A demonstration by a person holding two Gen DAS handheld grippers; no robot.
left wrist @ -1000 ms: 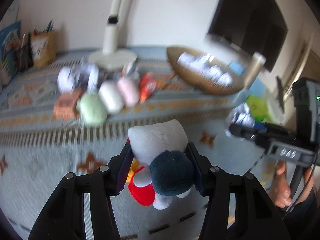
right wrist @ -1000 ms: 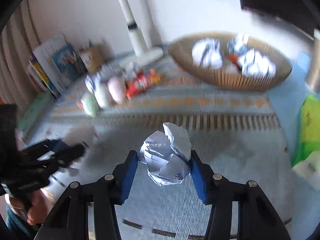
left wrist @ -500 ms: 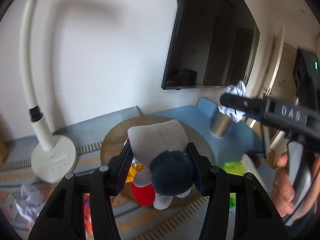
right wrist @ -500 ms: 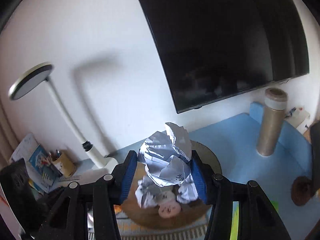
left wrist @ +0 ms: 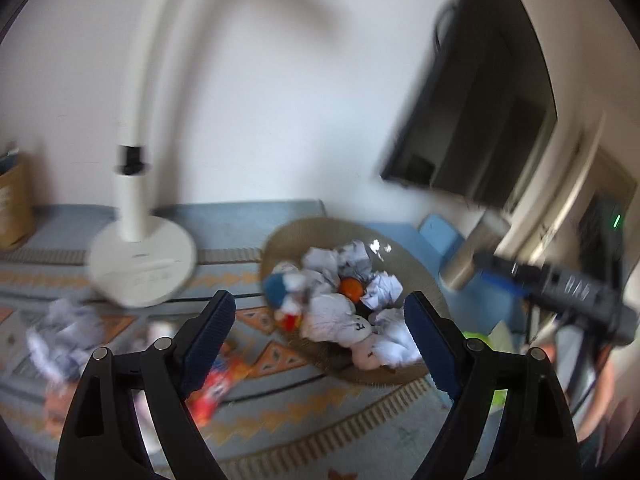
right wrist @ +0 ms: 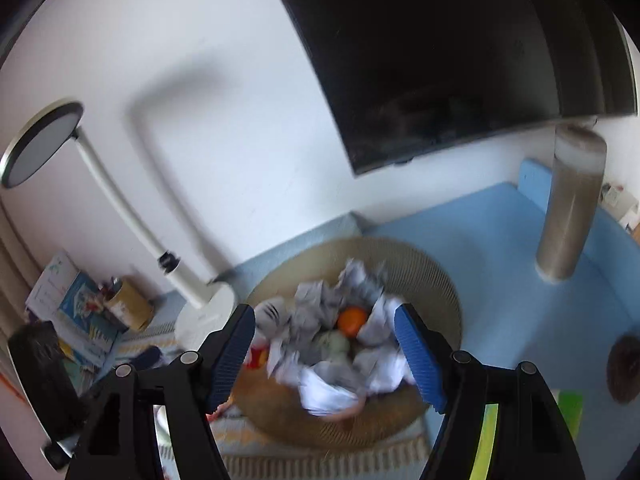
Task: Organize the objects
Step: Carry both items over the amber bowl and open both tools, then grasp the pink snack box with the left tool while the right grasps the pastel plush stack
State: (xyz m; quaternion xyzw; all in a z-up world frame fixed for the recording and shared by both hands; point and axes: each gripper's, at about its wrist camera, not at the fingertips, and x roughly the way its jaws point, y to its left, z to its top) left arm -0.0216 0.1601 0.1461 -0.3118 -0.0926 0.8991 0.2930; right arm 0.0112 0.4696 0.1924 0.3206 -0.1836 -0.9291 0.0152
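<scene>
A woven basket (left wrist: 420, 264) (right wrist: 432, 276) stands on the patterned rug and holds several crumpled paper balls (left wrist: 340, 312) (right wrist: 328, 388), an orange ball (left wrist: 351, 289) (right wrist: 352, 320) and a plush toy (left wrist: 284, 292) with a blue head. My left gripper (left wrist: 320, 340) is open and empty above the basket's near side. My right gripper (right wrist: 324, 352) is open and empty right above the basket. The right gripper also shows in the left wrist view (left wrist: 560, 284) at the right. More paper (left wrist: 60, 328) and a red packet (left wrist: 216, 384) lie on the rug at the left.
A white desk lamp (left wrist: 140, 264) (right wrist: 120, 208) stands left of the basket. A black screen (right wrist: 460, 48) hangs on the wall. A tall metallic cylinder (right wrist: 568, 208) stands on the blue mat (right wrist: 500, 240). Books and a pencil cup (right wrist: 128, 304) are at far left.
Both grippers have opened. The plush toy has left my left gripper and the paper ball my right; both now lie in the basket. The views tilted down toward the basket.
</scene>
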